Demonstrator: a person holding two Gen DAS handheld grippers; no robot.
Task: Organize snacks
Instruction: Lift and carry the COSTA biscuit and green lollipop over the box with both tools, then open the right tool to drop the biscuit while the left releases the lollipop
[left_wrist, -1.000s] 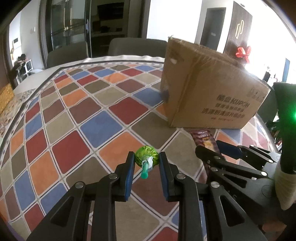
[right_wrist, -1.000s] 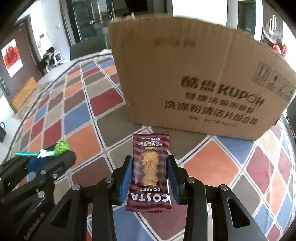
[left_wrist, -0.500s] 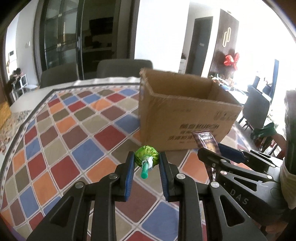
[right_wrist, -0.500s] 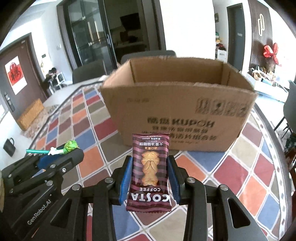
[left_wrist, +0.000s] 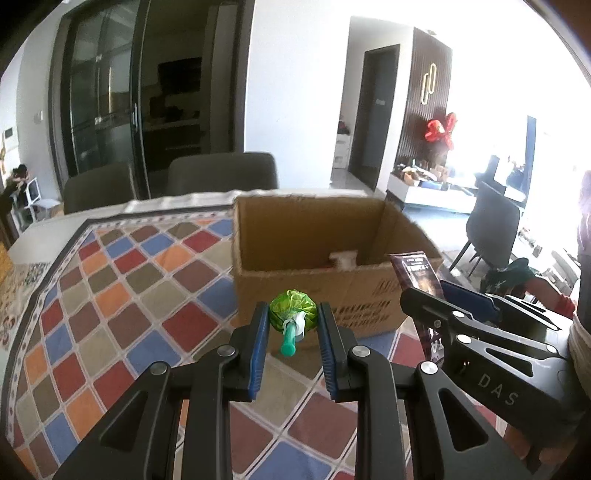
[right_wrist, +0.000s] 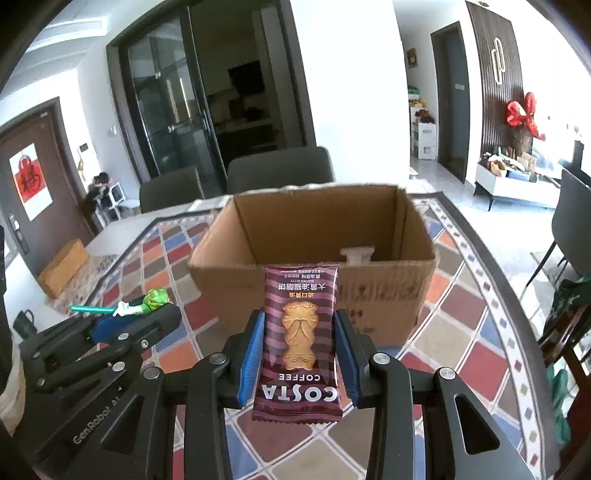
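While left claw (left_wrist: 291, 326) pinches crinkly green lollipop (left_wrist: 293, 314), right claw (right_wrist: 299, 349) clamps glossy striped packet (right_wrist: 298, 339); cardboard box (right_wrist: 314, 236) probably near-empty.

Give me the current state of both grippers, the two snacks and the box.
Left gripper: shut on the lollipop, raised off the table.
Right gripper: shut on the biscuit packet, raised.
Lollipop: clamped by its green wrapped head, stick toward the camera.
Biscuit packet: held upright between the pads, print upside down.
Box: open-topped, upright on the tablecloth, a white item inside.
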